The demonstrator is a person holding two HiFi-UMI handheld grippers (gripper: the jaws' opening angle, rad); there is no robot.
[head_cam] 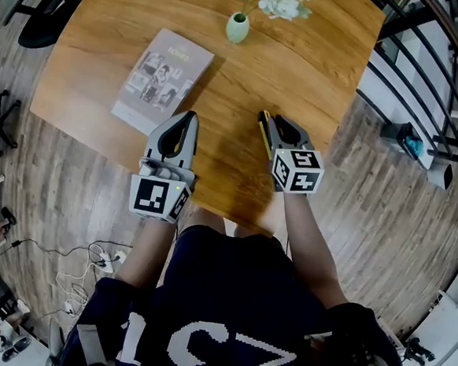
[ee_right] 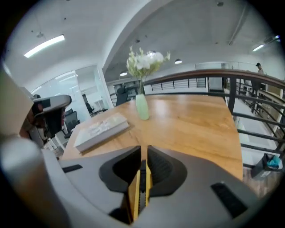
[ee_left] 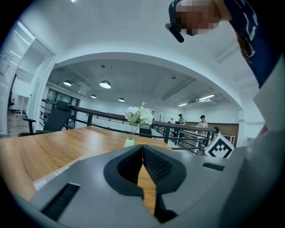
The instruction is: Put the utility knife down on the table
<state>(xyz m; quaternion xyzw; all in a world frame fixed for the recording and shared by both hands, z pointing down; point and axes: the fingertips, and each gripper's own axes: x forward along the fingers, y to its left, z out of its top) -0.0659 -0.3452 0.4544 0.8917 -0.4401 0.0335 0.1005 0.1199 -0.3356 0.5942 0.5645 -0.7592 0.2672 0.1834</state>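
Observation:
The utility knife [ee_right: 138,192], yellow with a black slider, stands on edge between the jaws of my right gripper [ee_right: 143,150], whose pads press on both its sides. In the head view the knife [head_cam: 266,133] shows as a thin yellow strip along the left side of the right gripper [head_cam: 275,120], low over the near part of the wooden table [head_cam: 314,61]. My left gripper [head_cam: 189,117] hovers beside it to the left, over the table's near edge. Its jaws [ee_left: 143,148] meet at the tips with nothing between them.
A grey book [head_cam: 161,77] lies on the table beyond the left gripper. A pale green vase [head_cam: 237,27] with white flowers stands at the far middle. A black railing [head_cam: 421,60] runs along the right, and cables [head_cam: 86,268] lie on the floor at left.

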